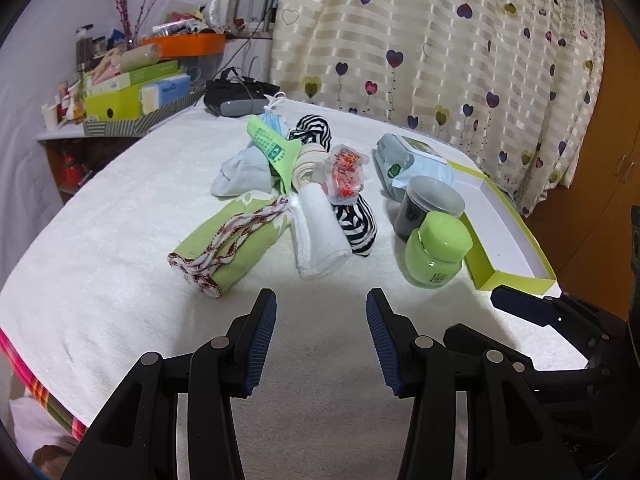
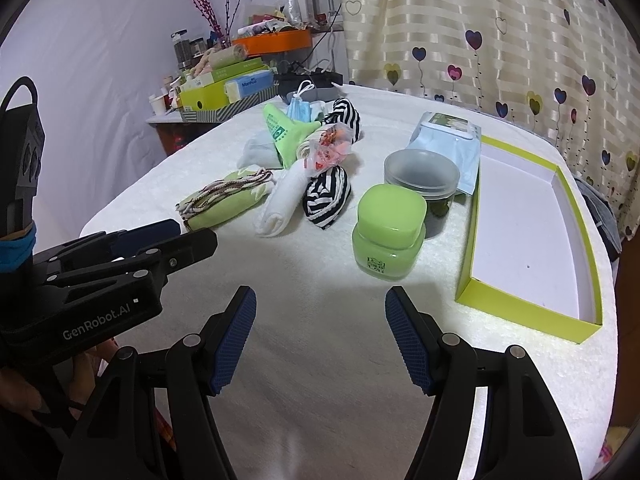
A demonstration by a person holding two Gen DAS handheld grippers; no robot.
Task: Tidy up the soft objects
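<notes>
A: Where do things stand with the two grippers?

B: The left gripper [image 1: 321, 336] has its jaws partly apart with only bare white cover between them. The right gripper [image 2: 321, 334] is spread a little wider and is also empty. Neither touches anything.

A: And the soft things?

B: A loose heap straight ahead of the left jaws, well beyond the tips. Nearest is a green rolled cloth [image 1: 224, 240] with a red-and-white edging, a bit left of the left finger's line. Just right of it lies a white rolled towel [image 1: 320, 236], then a striped cloth [image 1: 358, 224]. Behind them are socks and a face mask, tangled together.

A: How would they handle?

B: Light and limp, I'd judge; they'll sag and may unroll if pinched at an end. I'd close across the middle of a roll, squeezing the layers together.

A: Where would they go?

B: Probably the open green box [image 2: 528, 312], ahead and right of the right jaws. The green jar [image 2: 388, 232] stands between heap and box, so it could be knocked.
</notes>
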